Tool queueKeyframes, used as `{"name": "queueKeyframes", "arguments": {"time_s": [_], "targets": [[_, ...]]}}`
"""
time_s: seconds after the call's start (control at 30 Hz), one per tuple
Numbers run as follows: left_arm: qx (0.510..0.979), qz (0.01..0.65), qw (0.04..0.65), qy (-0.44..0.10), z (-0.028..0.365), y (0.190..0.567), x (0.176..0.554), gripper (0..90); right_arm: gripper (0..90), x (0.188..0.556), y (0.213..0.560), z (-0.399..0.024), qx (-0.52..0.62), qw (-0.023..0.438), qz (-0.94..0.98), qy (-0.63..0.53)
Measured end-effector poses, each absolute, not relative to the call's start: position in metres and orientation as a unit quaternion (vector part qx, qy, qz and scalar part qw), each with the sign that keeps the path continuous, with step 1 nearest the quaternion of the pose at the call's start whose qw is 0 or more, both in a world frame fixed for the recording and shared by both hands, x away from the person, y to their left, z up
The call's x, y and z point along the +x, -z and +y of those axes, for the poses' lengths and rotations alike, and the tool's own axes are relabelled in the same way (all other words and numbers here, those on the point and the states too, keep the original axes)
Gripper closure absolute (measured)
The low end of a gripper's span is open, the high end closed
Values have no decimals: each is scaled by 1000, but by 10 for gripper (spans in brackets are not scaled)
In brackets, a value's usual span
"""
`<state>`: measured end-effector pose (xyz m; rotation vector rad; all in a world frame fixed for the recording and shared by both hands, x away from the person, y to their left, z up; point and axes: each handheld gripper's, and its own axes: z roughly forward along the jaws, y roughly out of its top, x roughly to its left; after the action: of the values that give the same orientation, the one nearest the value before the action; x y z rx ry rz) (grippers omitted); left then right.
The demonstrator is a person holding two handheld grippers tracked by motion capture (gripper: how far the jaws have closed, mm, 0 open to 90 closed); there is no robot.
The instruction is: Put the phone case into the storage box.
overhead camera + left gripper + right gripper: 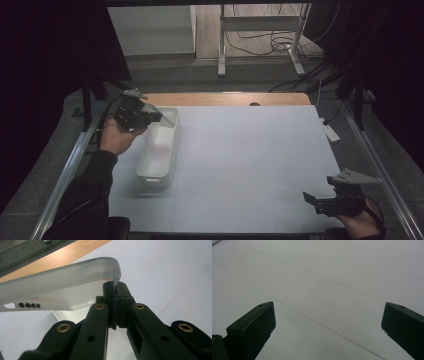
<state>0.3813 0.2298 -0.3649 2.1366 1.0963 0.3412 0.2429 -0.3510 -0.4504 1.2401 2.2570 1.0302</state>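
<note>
Dim room, dark curtains either side, cables and a metal stand on the floor behind. White sheet covers a wooden table.

Left gripper is clamped on a frosted translucent phone case, pinching the thin side wall at one rounded corner. In the left gripper view the case fans out up and to the left of the jaws, port cutouts along its lower edge, open side facing down. The jaws stand nearly together with only that wall between them.

From the high view, the gripper holds the case over the far end of a white rectangular bin, which lies directly below and ahead of the jaws. The case looks clear of the bin rim, though contact is hard to judge at that angle.

Right gripper is idle at the near right corner, jaws spread wide, nothing between them; bare sheet ahead of it.

Read on step: either lifting the case out of the bin or about to drop it in, can't tell which. If placing: lower until the case clears the rim, then release. Corner grip is thin, so the case could pivot or slip if swung fast.
</note>
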Motion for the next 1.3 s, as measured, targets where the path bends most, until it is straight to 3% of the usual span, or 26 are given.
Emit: {"name": "queueKeyframes", "arguments": {"time_s": [1.3], "targets": [[836, 457, 275, -127, 208, 387, 433, 884, 0, 242, 451, -351, 437, 180, 805, -358]]}}
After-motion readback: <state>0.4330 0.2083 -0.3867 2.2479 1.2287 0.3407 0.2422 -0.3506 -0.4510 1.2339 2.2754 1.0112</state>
